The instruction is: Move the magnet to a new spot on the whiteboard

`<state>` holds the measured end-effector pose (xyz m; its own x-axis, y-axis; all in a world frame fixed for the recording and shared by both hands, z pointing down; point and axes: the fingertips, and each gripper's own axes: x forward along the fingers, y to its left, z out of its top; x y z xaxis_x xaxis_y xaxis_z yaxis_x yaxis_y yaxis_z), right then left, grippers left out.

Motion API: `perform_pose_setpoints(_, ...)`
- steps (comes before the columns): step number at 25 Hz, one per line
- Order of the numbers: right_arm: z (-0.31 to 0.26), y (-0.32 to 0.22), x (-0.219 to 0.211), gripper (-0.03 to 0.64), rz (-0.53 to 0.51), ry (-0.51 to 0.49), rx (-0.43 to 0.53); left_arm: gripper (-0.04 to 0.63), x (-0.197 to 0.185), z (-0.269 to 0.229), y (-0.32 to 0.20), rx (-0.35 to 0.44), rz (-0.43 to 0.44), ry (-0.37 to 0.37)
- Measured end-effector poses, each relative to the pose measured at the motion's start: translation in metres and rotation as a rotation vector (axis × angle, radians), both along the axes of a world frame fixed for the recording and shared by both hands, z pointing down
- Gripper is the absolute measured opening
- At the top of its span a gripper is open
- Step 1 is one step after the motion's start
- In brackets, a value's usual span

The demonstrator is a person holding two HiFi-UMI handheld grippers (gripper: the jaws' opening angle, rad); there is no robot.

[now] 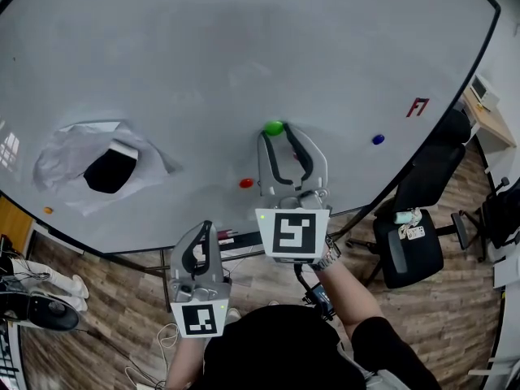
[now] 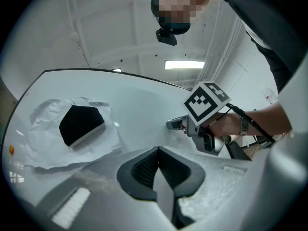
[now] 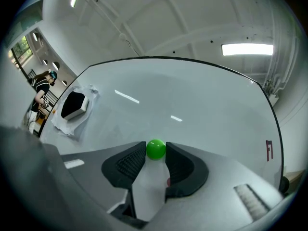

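Head view: green magnet (image 1: pixel 274 127) (round) flat against whiteboard (image 1: pixel 203 55).

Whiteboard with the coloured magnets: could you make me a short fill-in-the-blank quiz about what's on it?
1. The magnet between the right gripper's jaw tips is ___.
2. The black eraser on the whiteboard rests on a crumpled sheet of ___.
3. The lone magnet nearest the red lettering is ___.
Missing words: green; paper; blue.
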<state>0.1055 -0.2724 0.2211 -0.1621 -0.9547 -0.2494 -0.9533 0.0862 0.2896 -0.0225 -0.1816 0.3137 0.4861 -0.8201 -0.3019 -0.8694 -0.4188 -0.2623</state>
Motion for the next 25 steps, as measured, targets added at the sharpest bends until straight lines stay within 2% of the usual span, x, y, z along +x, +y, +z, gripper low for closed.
perform_pose_setpoints(10, -0.0045, -0.0045, -0.0003, 0.118, 0.034, -0.008, 0.002, 0.002, -0.0072, 0.0001, 0.001, 0.0, 0.006, 0.007)
perform_pose_setpoints(25, 0.0007, -0.0049, 0.0022, 0.126, 0.012, -0.032, -0.026, 0.002, -0.01, 0.0005, 0.005, -0.002, 0.002, 0.016)
